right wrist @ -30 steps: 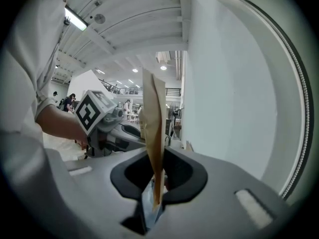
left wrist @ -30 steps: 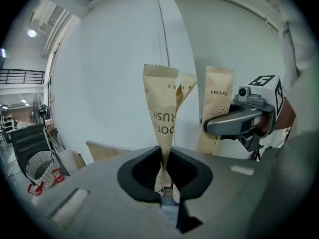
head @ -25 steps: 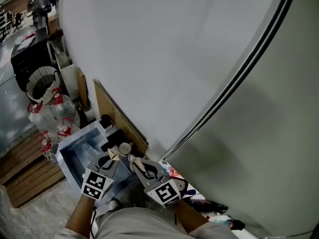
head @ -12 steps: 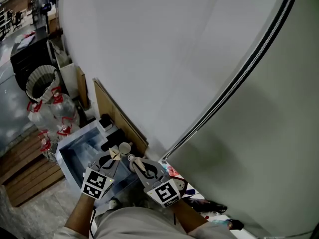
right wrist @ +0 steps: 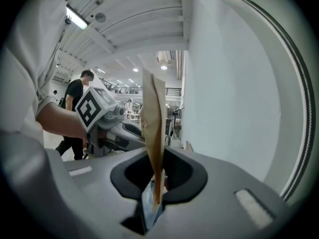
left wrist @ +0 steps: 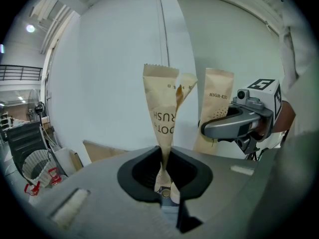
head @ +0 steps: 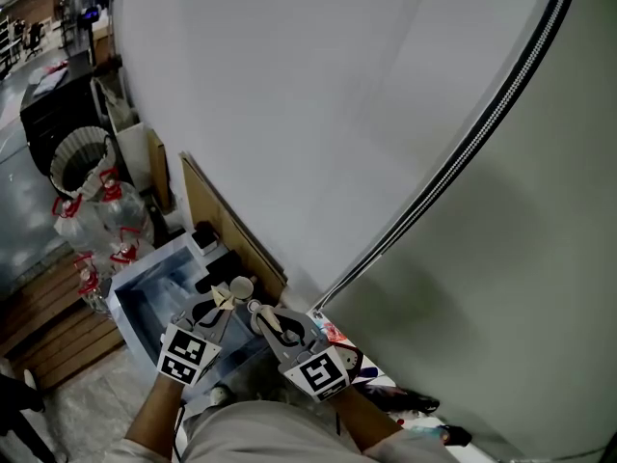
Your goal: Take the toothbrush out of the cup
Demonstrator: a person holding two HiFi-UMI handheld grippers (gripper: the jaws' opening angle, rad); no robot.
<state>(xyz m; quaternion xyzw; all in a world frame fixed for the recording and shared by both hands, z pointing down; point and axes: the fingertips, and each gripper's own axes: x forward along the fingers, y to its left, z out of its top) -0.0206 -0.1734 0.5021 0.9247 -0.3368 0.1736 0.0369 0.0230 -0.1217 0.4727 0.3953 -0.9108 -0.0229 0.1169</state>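
Both grippers are held up close together in front of a white wall. My left gripper (left wrist: pixel 164 156) is shut on the lower end of a brown paper toothbrush packet (left wrist: pixel 162 108) that stands upright between its jaws. To its right, my right gripper (left wrist: pixel 234 126) grips a second brown paper packet (left wrist: pixel 217 91). In the right gripper view that packet (right wrist: pixel 153 118) rises edge-on from the right gripper (right wrist: pixel 157 171), which is shut on it. In the head view the left gripper (head: pixel 220 302) and right gripper (head: pixel 258 309) sit at the bottom. No cup is in view.
A white wall (head: pixel 289 114) fills most of the head view. At lower left stand a wire waste basket (head: pixel 82 162), plastic bottles (head: pixel 106 220), a blue bin (head: pixel 154 292), a leaning cardboard sheet (head: pixel 231 230) and a wooden pallet (head: pixel 48 336). A person in dark clothes (right wrist: pixel 75 113) stands behind.
Both grippers and their packets stay where they were. A dark shape has come into the bottom left corner of the head view.
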